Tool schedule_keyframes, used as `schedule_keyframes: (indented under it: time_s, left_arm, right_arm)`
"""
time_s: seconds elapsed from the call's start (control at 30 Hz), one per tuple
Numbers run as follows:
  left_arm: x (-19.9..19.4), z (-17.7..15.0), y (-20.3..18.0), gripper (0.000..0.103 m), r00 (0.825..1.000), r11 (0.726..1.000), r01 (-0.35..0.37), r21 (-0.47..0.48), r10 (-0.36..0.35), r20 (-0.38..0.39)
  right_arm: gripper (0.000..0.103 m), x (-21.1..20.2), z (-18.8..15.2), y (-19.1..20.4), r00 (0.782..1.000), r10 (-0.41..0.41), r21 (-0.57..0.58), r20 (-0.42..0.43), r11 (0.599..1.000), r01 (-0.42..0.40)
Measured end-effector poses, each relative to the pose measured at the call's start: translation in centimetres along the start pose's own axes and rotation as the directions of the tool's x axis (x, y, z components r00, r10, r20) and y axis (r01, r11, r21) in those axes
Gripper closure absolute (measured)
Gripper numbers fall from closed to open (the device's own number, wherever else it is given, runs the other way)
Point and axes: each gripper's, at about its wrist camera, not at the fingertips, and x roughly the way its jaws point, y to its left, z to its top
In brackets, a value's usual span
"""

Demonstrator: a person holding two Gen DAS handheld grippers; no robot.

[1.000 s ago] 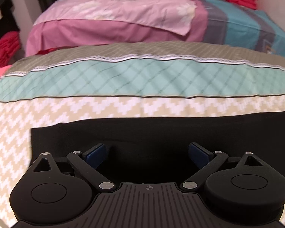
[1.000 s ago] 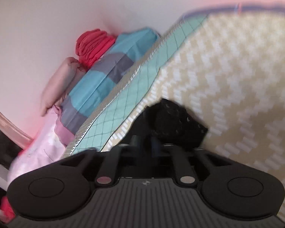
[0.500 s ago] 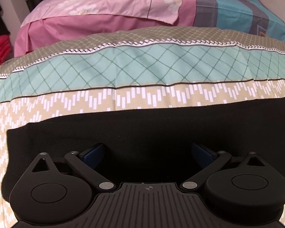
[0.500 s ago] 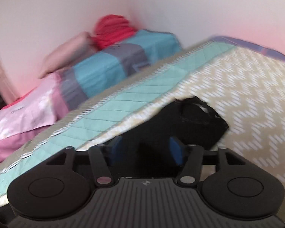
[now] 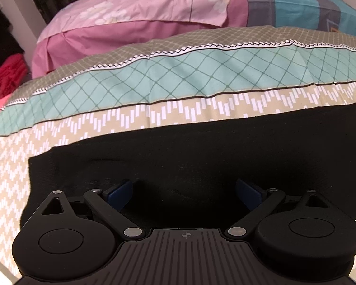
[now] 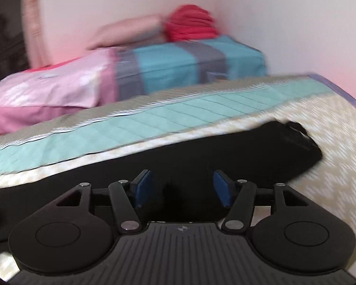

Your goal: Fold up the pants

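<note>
A thin line of cursive script runs across the pink floral pillowcase (image 5: 140, 7) at the far end of the bed, but it is too small and faint to make out; it may be a brand or a short phrase. The same mark shows as a blur in the right wrist view. No other words, numbers or labels can be read anywhere.

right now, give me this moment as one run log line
stage: pants laid out | black pants: flat on zigzag bedspread | left gripper: open, over pants | right gripper: open, over pants
</note>
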Motion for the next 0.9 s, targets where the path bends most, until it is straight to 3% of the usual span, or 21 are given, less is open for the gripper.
schedule_keyframes:
  time_s: [0.13, 0.23, 0.3, 0.43, 0.53, 0.7, 0.8, 0.9]
  left_arm:
    - [0.0, 0.2, -0.6, 0.000, 0.999, 0.999, -0.041, 0.027, 0.041, 0.000]
    - [0.0, 0.1, -0.9, 0.000, 0.999, 0.998, -0.051, 0.037, 0.051, 0.002]
    - [0.0, 0.0, -0.9, 0.000, 0.999, 0.998, -0.053, 0.040, 0.053, 0.001]
    - [0.0, -0.1, -0.8, 0.000, 0.999, 0.998, -0.051, 0.042, 0.051, 0.001]
    - [0.1, -0.1, -0.8, 0.000, 0.999, 0.998, -0.053, 0.037, 0.053, -0.001]
    - [0.2, 0.0, -1.0, 0.000, 0.998, 0.997, -0.061, 0.043, 0.061, -0.001]
    - [0.2, 0.0, -1.1, 0.000, 0.998, 0.997, -0.068, 0.046, 0.068, -0.003]
    - [0.3, -0.1, -1.0, 0.000, 0.998, 0.997, -0.068, 0.042, 0.068, -0.006]
  right_arm:
    - [0.033, -0.7, -2.0, 4.9, 0.983, 0.180, -0.196, -0.042, 0.963, -0.185]
    - [0.033, 1.0, -3.4, 5.8, 0.970, 0.188, -0.243, -0.153, 0.944, -0.222]
    - [0.033, 0.5, -3.4, 4.6, 0.971, 0.199, -0.202, -0.133, 0.953, -0.224]
    - [0.030, -0.5, -2.6, 2.3, 0.990, 0.085, -0.133, -0.115, 0.986, -0.100]
    - [0.030, -0.8, -2.5, 0.6, 0.988, 0.094, -0.092, -0.125, 0.990, -0.106]
    - [0.027, -0.3, -2.9, -0.2, 0.987, 0.076, -0.130, -0.142, 0.987, -0.095]
    - [0.024, -0.5, -3.1, -2.8, 0.991, 0.009, -0.052, -0.137, 0.999, -0.016]
    - [0.023, -1.4, -3.4, -6.9, 0.988, -0.039, 0.118, -0.146, 0.991, 0.057]
